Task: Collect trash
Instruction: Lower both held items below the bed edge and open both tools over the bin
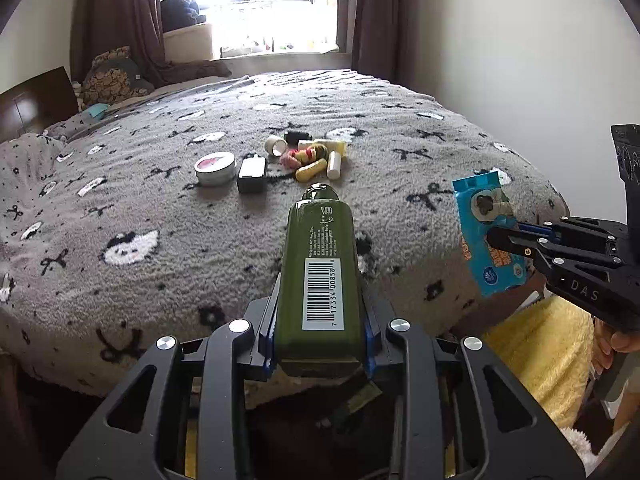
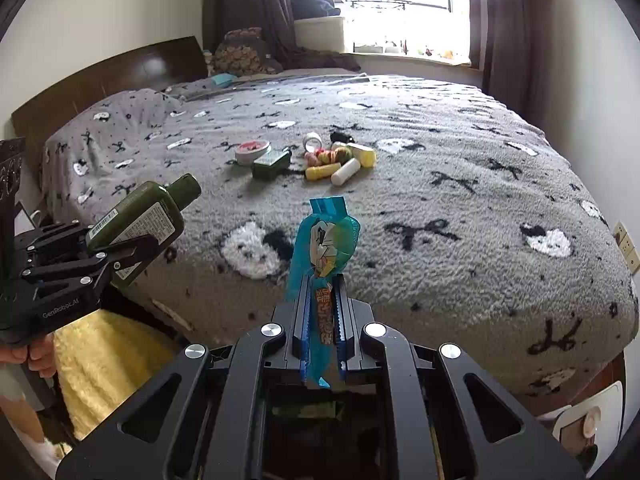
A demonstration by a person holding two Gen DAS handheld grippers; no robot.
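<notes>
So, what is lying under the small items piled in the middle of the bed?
The pile of small bottles and tubes rests on the grey fleece blanket with black bows and white patches. The blanket covers everything beneath; no mattress or sheet shows there.

Both grippers: matte black linkage frames, round silver pivot screws, blue finger pads. Left gripper (image 2: 132, 254) marked "GenRobot.AI"; right gripper (image 1: 506, 240) marked "DAS".

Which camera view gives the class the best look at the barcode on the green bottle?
The left wrist view: the green bottle lies lengthwise in the left gripper, barcode label facing the camera. The right wrist view shows the same bottle from the side, with small print visible and only a sliver of the barcode.
</notes>
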